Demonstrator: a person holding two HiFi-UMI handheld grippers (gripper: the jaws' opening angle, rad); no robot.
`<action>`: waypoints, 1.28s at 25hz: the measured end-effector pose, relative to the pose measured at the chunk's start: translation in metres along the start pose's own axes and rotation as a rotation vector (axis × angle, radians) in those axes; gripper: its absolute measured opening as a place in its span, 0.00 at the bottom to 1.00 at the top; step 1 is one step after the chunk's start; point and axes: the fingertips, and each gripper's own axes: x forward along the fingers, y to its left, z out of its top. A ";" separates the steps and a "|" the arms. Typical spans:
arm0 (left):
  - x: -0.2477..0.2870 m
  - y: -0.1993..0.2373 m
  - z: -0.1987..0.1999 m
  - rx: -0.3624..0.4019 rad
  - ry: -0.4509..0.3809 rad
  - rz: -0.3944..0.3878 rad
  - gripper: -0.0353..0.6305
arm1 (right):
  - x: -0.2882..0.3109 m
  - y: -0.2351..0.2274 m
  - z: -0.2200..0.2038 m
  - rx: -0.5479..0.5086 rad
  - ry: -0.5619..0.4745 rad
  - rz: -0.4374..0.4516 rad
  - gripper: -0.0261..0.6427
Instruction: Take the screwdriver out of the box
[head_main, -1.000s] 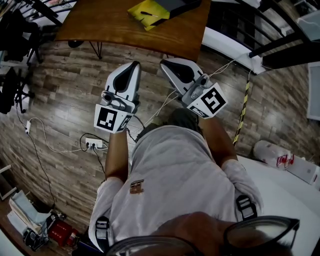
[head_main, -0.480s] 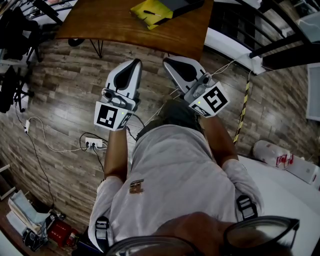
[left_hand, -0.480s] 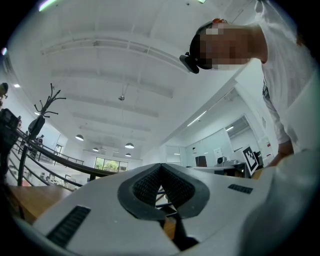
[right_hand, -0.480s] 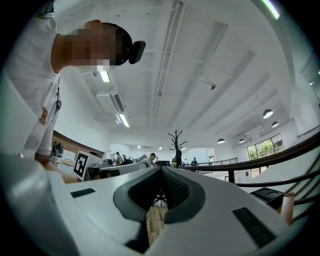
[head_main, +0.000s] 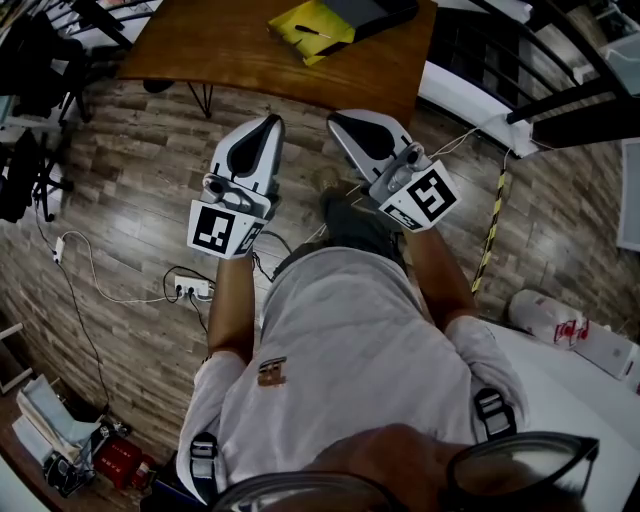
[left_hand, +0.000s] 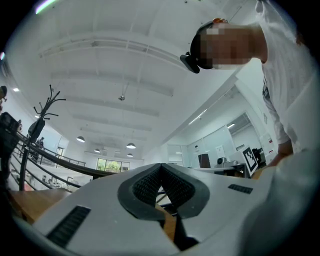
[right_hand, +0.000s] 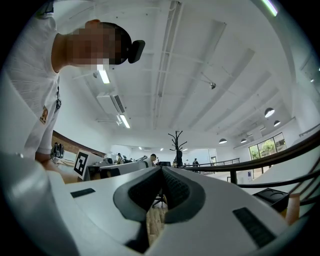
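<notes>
In the head view a yellow box with a dark lid part lies on a brown wooden table at the top. A thin dark stick rests on the yellow part; I cannot tell whether it is the screwdriver. My left gripper and right gripper are held side by side in front of the person's chest, over the floor, short of the table's near edge. In the left gripper view the left gripper is shut and empty; in the right gripper view the right gripper is the same. Both point a little upward, toward the ceiling.
A power strip with cables lies on the wood-plank floor at the left. Black-and-yellow tape runs along the floor at the right. A white table stands at the lower right, and dark chairs stand at the far left.
The table and the yellow box have slid lower in the head view as the person stepped toward them. Both grippers kept their pose and stayed shut.
</notes>
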 end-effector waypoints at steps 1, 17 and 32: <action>0.004 0.004 -0.002 0.002 0.001 0.001 0.08 | 0.003 -0.006 -0.001 0.001 -0.002 0.000 0.09; 0.096 0.106 -0.037 0.023 0.024 0.035 0.08 | 0.073 -0.135 -0.027 0.034 -0.007 -0.006 0.09; 0.204 0.187 -0.068 0.037 0.047 0.070 0.08 | 0.126 -0.273 -0.041 0.041 0.000 -0.002 0.09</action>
